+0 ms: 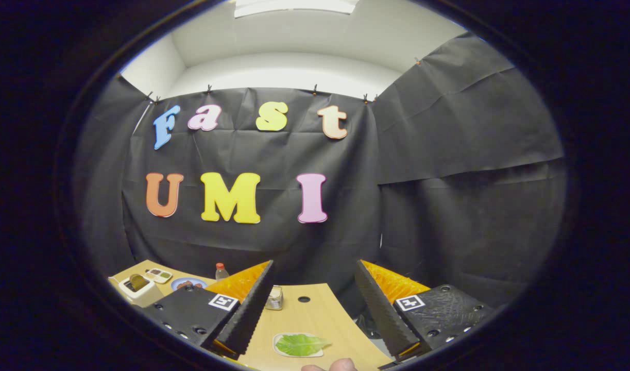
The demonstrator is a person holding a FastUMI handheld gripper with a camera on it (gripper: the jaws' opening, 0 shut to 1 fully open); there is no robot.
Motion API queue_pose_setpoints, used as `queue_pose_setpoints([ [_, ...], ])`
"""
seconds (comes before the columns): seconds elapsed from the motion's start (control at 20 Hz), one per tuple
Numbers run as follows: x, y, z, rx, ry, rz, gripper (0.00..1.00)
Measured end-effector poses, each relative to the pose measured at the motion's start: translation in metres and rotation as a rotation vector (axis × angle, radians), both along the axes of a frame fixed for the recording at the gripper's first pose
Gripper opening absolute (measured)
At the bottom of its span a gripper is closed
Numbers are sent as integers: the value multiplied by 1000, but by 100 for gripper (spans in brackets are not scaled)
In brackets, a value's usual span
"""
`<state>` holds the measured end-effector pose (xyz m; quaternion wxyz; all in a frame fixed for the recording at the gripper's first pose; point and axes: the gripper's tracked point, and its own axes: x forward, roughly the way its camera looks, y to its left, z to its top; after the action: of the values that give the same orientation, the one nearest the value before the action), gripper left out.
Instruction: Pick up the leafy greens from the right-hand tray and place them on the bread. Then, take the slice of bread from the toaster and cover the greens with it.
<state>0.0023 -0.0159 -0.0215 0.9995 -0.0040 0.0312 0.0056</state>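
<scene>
Leafy greens (300, 344) lie on a small white tray (281, 351) on the tabletop (315, 314). Fingers (248, 309) of the gripper (311, 304) spread wide apart above the tray, empty. Toaster (139, 288), bottle (221, 271) and plate (187, 283) sit well beyond the tray, left.

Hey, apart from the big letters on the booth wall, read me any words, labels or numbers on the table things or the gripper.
Hand-held gripper, fingers open: square black-and-white marker tags, patterns only, no words.
Bottle beyond the left finger: label too small to read.
Toaster, tray with leafy greens: no text visible.
Nothing legible.
</scene>
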Motion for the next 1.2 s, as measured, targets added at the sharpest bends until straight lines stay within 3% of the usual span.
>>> queue_pose_setpoints([
  [0.3,10,4,-22,-22,58,68,95],
  [0.6,30,-4,-91,-35,195,127,95],
  [1.2,84,-29,-345,4,617,169,95],
])
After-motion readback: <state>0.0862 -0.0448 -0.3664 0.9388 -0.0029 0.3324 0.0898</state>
